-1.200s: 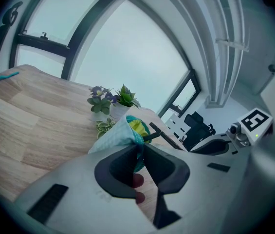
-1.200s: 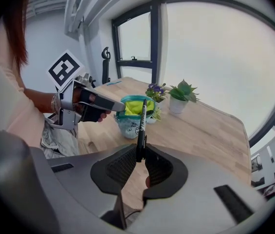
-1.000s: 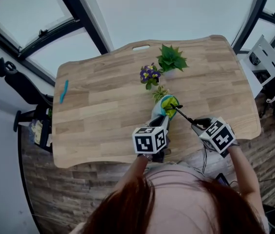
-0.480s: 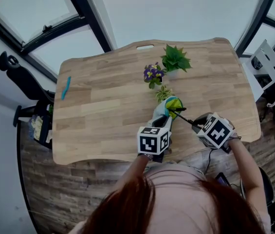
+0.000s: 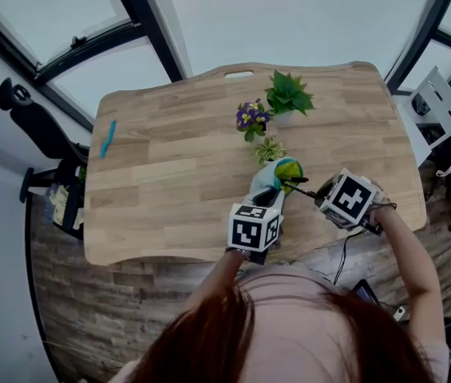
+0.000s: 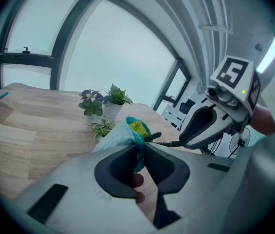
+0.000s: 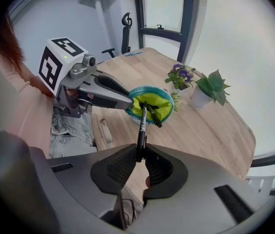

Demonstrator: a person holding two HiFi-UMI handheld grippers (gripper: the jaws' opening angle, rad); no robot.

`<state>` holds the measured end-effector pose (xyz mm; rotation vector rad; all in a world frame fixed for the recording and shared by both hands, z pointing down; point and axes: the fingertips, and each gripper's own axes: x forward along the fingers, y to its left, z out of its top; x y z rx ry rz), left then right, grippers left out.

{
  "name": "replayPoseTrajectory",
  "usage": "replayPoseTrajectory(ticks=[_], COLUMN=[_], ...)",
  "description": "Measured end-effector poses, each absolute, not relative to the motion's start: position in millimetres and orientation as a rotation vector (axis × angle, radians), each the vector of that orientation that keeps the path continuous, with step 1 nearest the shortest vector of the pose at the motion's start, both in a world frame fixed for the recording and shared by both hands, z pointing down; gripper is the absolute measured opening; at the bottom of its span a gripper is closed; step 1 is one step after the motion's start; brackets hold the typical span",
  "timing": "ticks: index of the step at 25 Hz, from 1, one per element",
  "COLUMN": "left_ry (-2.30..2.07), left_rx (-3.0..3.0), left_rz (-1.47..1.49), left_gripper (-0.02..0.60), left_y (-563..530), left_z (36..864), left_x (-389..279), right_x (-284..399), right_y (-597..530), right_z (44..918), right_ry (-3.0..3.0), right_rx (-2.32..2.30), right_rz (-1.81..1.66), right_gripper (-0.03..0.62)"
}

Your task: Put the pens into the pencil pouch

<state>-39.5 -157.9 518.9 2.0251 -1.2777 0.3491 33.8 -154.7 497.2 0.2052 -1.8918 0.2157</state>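
The pencil pouch (image 5: 275, 174) is pale teal outside with a yellow-green lining, and it is lifted over the table's near edge. My left gripper (image 5: 266, 195) is shut on its rim; in the left gripper view the pouch (image 6: 126, 129) sits pinched between the jaws (image 6: 140, 149). My right gripper (image 5: 318, 199) is shut on a black pen (image 7: 140, 125), whose far end reaches into the pouch's open mouth (image 7: 153, 99). A second black pen (image 7: 155, 118) leans inside the pouch. One blue pen (image 5: 107, 139) lies far off at the table's left edge.
Three small plants stand behind the pouch: purple flowers (image 5: 249, 120), a green plant in a white pot (image 5: 287, 97) and a small variegated one (image 5: 267, 148). An office chair (image 5: 24, 122) stands left of the wooden table (image 5: 177, 174). White equipment (image 5: 437, 98) is at the right.
My right gripper has rolled and shifted slightly up toward the pouch, keeping the pen's end at its mouth. The left gripper holds the pouch about where it was.
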Motion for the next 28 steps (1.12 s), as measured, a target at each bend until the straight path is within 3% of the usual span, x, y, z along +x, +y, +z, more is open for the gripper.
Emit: replayPoseTrajectory(ticks=[28], left_ry=[-1.222], left_rx=[2.058], left_rz=[0.355], left_gripper=[0.038], left_y=[-156.4], left_z=[516.5], left_x=[-33.7], right_x=[9.4], right_y=[-167.7], right_z=[521.2], right_ry=[-1.753], right_rx=[0.057], right_rz=[0.138], right_gripper=[0.051])
